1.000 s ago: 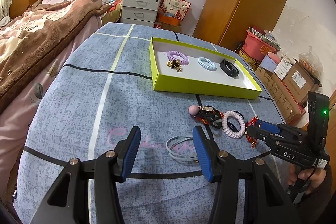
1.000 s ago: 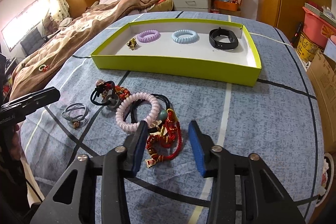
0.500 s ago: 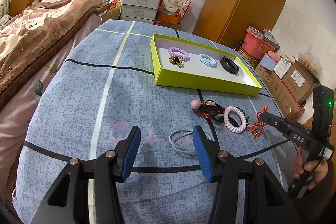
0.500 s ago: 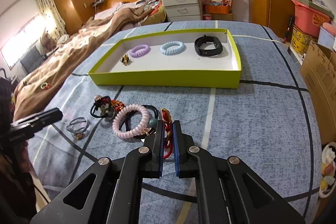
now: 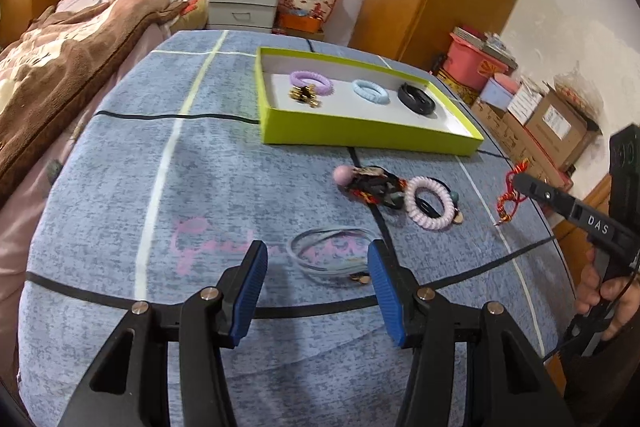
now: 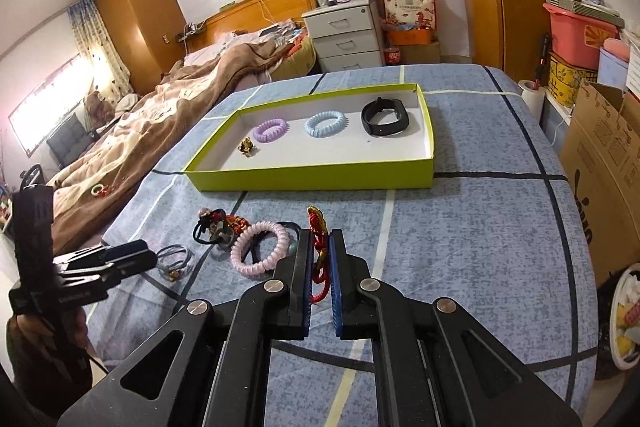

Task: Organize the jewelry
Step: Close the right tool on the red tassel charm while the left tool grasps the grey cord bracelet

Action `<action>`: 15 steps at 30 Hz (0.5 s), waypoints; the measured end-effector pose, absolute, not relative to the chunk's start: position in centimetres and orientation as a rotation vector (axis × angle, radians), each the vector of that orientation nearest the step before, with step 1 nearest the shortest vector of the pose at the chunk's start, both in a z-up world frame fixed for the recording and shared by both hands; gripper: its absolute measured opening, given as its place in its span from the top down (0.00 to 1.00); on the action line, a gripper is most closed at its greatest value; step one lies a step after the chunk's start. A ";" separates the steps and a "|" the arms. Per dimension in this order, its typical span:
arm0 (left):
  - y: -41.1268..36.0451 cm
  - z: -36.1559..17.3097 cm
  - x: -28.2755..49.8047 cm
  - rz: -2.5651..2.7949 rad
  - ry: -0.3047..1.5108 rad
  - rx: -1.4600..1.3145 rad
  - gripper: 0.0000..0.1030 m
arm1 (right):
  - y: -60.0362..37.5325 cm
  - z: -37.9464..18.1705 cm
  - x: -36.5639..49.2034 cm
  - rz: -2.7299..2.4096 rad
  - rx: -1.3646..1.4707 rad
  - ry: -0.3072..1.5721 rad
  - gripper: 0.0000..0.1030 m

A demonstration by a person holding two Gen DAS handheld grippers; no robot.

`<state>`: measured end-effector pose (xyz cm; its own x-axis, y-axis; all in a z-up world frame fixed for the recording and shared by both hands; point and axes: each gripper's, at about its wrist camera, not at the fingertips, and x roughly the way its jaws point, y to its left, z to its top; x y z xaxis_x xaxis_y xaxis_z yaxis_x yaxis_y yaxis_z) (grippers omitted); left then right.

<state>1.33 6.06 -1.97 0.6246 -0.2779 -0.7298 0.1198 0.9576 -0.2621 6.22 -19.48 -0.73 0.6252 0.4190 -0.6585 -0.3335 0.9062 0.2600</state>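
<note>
A lime-green tray [image 6: 312,179] holds a purple coil tie [image 6: 271,129], a blue coil tie [image 6: 325,123], a black band [image 6: 384,115] and a small gold piece [image 6: 247,147]. My right gripper [image 6: 320,235] is shut on a red cord bracelet [image 6: 318,223]. The bracelet [image 5: 506,201] hangs clear of the cloth. A pink coil tie [image 6: 260,251] and a dark tangle with a pink bead [image 5: 368,183] lie in front of the tray. My left gripper [image 5: 316,251] hovers over a clear bangle [image 5: 328,255]; its jaws are opening and grip nothing.
The table wears a blue checked cloth [image 5: 160,155]. A bed with a brown blanket [image 6: 132,131] runs along the left. Cardboard boxes [image 6: 604,155] and a pink bin [image 6: 576,31] crowd the right edge. A hand [image 5: 612,295] holds the right gripper's handle.
The right gripper's jaws closed on the red cord bracelet and lifted it off the cloth, away from the pink coil tie. The left gripper barely moved.
</note>
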 end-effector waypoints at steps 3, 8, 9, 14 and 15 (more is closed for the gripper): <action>4.9 -1.7 1.1 -0.253 0.858 -0.153 0.44 | -19.4 -1.0 6.2 0.437 0.120 0.791 0.92; 3.4 -1.4 1.2 -0.279 0.849 -0.086 0.44 | -19.2 -1.3 6.4 0.446 0.125 0.803 0.92; 3.1 -1.5 1.4 -0.272 0.851 -0.075 0.45 | -19.1 -1.3 6.4 0.449 0.124 0.804 0.92; 1.9 -2.0 1.5 -0.296 0.865 -0.011 0.45 | -18.9 -1.5 6.3 0.456 0.119 0.811 0.92; 1.6 -2.2 1.5 -0.301 0.873 0.001 0.46 | -18.9 -1.6 6.3 0.457 0.121 0.811 0.92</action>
<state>1.54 1.63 -2.16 0.6033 -0.2598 -0.7540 0.2604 0.9578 -0.1217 6.32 -18.88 -1.56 0.5976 0.4378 -0.6717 -0.3470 0.8965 0.2756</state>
